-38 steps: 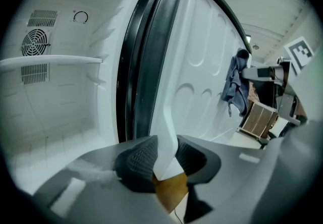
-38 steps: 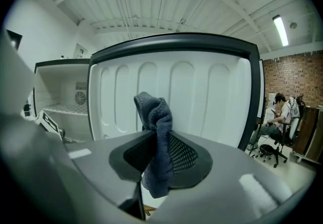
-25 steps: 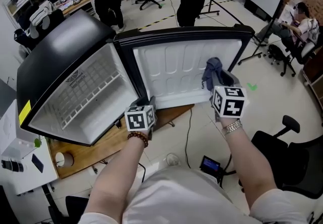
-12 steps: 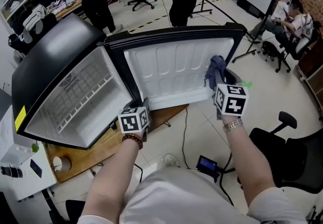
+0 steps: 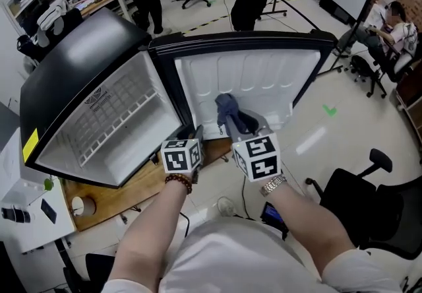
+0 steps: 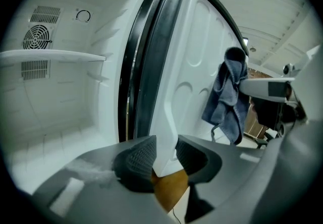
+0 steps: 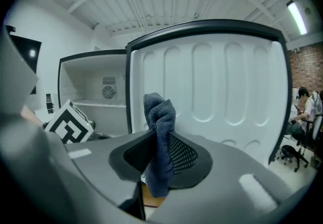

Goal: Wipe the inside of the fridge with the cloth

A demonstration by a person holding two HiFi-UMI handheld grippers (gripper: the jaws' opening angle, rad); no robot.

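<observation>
Cloth (image 5: 227,108) had travelled across the fridge door (image 5: 264,77) within the last second, from the liner's right edge to its lower part near the hinge side. It was carried by the right gripper (image 5: 239,125), whose jaws were clamped on the dark blue fabric, a bunched fold standing up above the pads. That read as one wiping pass over the door liner. Whether the fridge (image 5: 86,54) compartment had been wiped the views did not show, so part of the job probably remained. The left gripper (image 6: 164,156) had kept its place at the door's bottom lip. Its jaws had just eased a little wider with the white lip between them, the pads seemingly touching it on both sides. Readable writing was scarce — a yellow label (image 5: 31,145) on the cabinet edge and a dark emblem (image 5: 97,99) on the inner wall were too small to read, and the marker cubes (image 5: 181,155) bore only black-and-white squares.
</observation>
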